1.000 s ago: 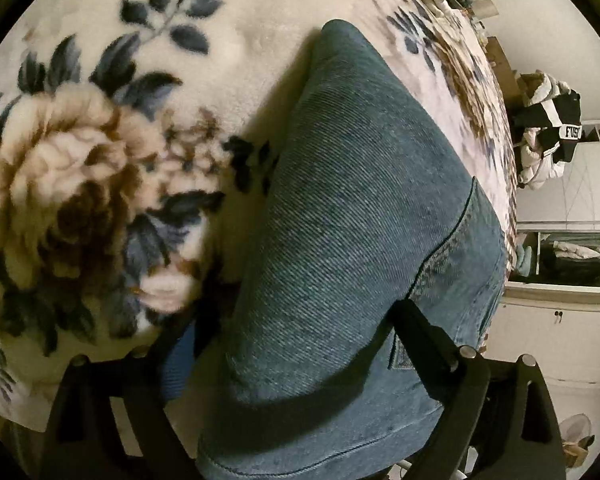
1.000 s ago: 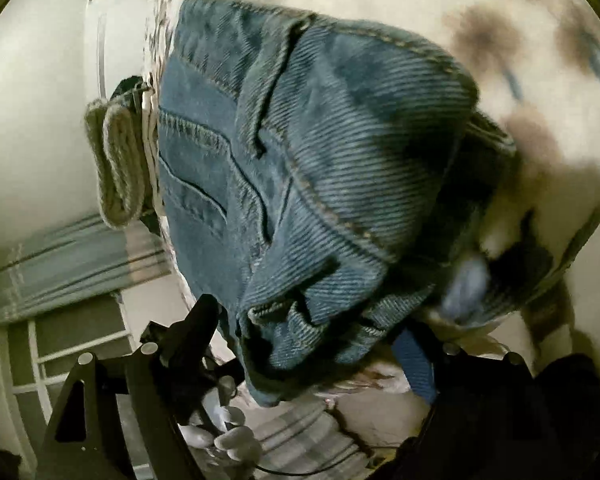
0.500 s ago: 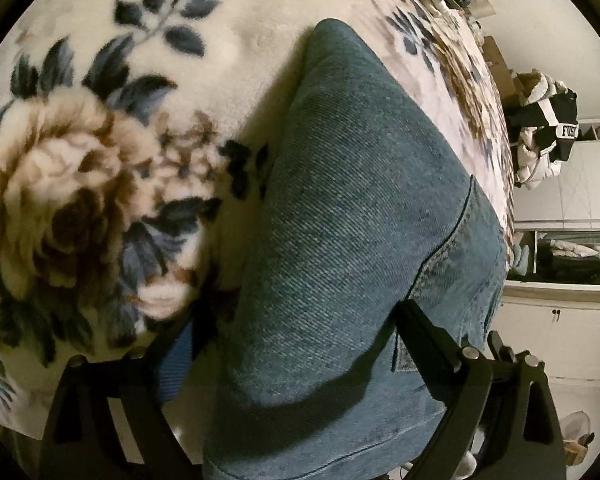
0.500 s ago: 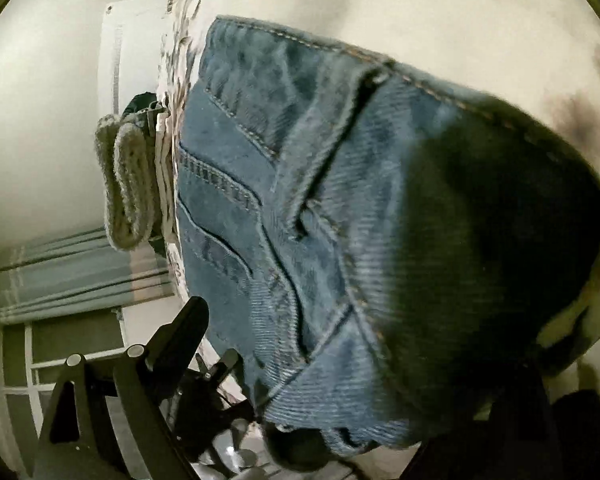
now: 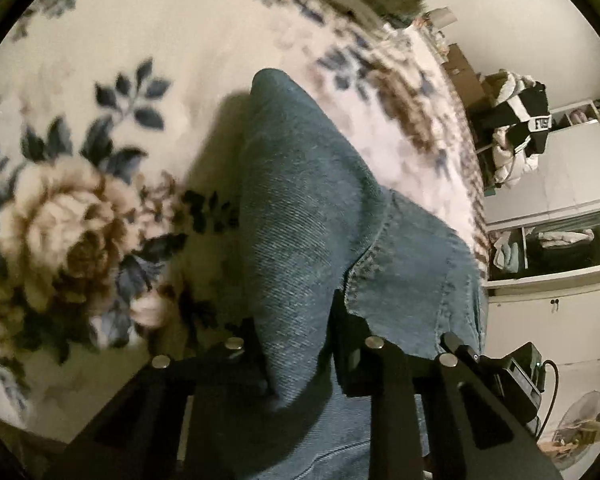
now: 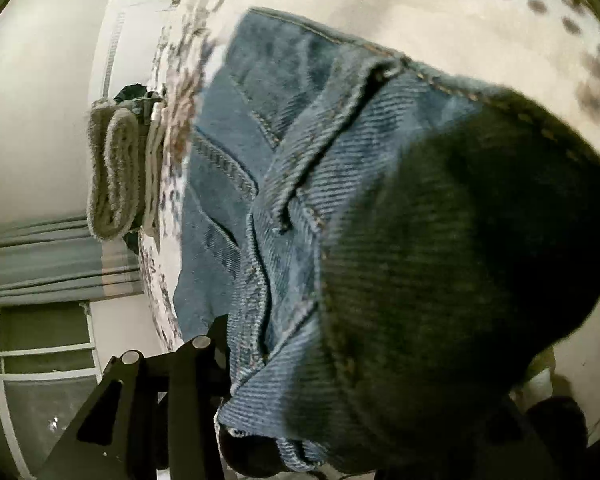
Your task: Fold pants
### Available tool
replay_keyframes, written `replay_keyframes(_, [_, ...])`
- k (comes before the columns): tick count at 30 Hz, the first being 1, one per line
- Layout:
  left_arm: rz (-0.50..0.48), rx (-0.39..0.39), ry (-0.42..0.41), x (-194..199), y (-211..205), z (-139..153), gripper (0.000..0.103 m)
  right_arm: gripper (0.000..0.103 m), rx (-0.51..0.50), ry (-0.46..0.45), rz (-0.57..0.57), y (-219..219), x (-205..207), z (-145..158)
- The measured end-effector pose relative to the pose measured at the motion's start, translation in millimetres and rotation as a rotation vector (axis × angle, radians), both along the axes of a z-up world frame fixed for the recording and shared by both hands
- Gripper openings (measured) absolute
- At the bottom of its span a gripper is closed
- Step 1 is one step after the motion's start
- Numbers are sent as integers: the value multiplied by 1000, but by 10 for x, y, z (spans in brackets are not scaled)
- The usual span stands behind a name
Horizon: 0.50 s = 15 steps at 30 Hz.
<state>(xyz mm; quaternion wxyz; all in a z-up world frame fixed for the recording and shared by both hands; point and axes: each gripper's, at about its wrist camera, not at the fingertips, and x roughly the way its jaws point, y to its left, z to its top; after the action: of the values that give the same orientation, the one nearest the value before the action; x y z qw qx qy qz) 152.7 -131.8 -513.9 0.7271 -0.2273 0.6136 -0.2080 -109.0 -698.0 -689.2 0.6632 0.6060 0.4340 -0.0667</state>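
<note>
Blue denim pants (image 5: 312, 216) lie on a floral fleece blanket (image 5: 80, 184) and rise as a fold toward me. My left gripper (image 5: 296, 356) is shut on the pants' near edge, with denim pinched between its black fingers (image 5: 244, 356). In the right wrist view the pants' waistband and seams (image 6: 340, 184) fill the frame. My right gripper (image 6: 340, 412) holds a thick bunch of the denim; only its left finger (image 6: 204, 356) shows, the right one is hidden under cloth.
Rolled towels (image 6: 114, 168) and a curtain (image 6: 40, 264) lie beyond the blanket's far edge. White cabinets (image 5: 548, 312), open shelves (image 5: 560, 240) and a pile of clothes (image 5: 516, 128) stand to the right of the bed.
The left gripper's fingers have closed in on the denim fold and lifted it off the blanket. The right gripper has moved up with the waistband; more blanket shows beyond.
</note>
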Motion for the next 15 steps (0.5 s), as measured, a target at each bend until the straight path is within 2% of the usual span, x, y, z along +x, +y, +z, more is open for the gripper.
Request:
replay_keyframes(8, [32, -22, -25, -53, 126, 784, 20, 44, -38, -65, 60, 46, 197, 687])
replay_keyframes(10, [43, -28, -31, 5, 152, 1036, 20, 44, -42, -86, 78, 28, 212, 885])
replay_keyframes(15, [42, -35, -82, 312, 156, 1643, 20, 44, -63, -148, 112, 47, 571, 1531])
